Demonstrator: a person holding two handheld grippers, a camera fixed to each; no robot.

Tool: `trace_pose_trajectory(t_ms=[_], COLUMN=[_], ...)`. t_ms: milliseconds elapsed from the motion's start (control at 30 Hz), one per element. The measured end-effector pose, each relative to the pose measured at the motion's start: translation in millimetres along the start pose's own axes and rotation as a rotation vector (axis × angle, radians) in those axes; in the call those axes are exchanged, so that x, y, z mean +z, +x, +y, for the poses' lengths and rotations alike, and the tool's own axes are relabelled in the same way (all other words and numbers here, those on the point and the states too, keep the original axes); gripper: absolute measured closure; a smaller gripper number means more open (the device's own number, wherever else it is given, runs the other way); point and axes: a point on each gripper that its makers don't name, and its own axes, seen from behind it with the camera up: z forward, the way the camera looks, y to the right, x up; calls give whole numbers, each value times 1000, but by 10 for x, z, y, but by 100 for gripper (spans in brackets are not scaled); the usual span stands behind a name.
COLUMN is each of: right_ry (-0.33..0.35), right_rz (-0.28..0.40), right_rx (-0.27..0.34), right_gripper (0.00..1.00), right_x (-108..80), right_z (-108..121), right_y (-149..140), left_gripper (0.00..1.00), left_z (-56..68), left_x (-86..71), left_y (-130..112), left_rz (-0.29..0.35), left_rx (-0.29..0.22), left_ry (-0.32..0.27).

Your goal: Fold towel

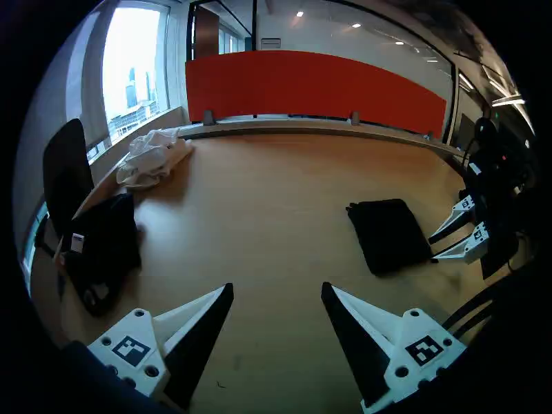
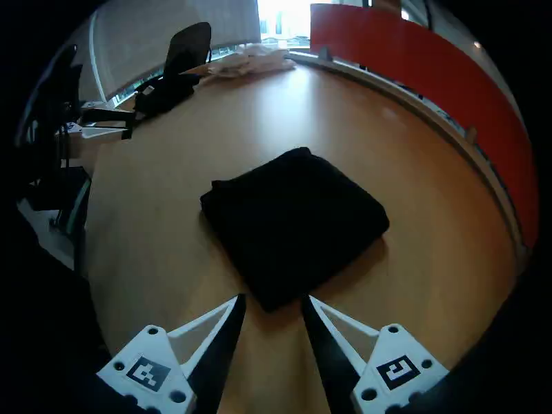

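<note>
Towel [image 2: 293,224] looks folded already: a compact black rectangle w/ several layers, lying flat on the worktop [image 2: 428,228]. It sits centre of the right gripper view & right of centre in the left gripper view. Edges mostly squared. One layer sticks out a bit at the upper-left corner in the right gripper view, so not perfectly aligned. No loose flap hanging open that I can see.

Right gripper [image 2: 272,298]: fingers apart, holding nothing, tips at the towel's near corner at bottom of frame. Can't tell if they touch the cloth or hover just over it. Left gripper [image 1: 276,288]: fingers spread wide, nothing btwn them, bare worktop ahead, towel well off to the right of frame.

Judgement: task is at or v. near the end, main folds done by the look of it. What's left, if anything: maybe one more fold to halve the pad, or a quick tidy of that offset layer, then pull both grippers clear. Can't tell from here whether another fold is wanted.

Other stuff, not part of it afaict: crumpled white cloth [image 1: 153,157] upper left of the left gripper view near the window, black bag [image 1: 103,252] at left edge, red partition [image 1: 310,86] along the back.
</note>
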Motion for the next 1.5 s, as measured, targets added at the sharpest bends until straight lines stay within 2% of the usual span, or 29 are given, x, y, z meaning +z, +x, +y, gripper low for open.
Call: trace_pose_trajectory(t_ms=[233, 300, 433, 567, 767, 1200, 1500], right_ry=[-14, -21, -40, -67, -70, -80, -102], right_rz=[-5, -3, 2, 4, 11, 43, 101], right_rx=[31, 37, 45, 56, 78, 69, 29], right_gripper=[39, 42, 55, 74, 92, 94, 94], right_x=[59, 76, 93, 93, 91, -16, -219], right_z=[-4, -4, 7, 52, 70, 121, 242], right_y=[-82, -84, -81, -89, -83, 90, 545], left_gripper=[6, 6, 6, 5, 6, 6, 5], left_z=[8, 5, 0, -2, 0, 31, 39], left_x=[3, 4, 3, 3, 4, 14, 6], left_y=[-8, -11, -10, -12, -10, 18, 73], left_rz=[-3, -3, -3, -3, -4, 4, 16], left_rx=[4, 4, 4, 4, 5, 7, 10], left_ry=[-5, -5, -5, -6, -7, -16, -21])
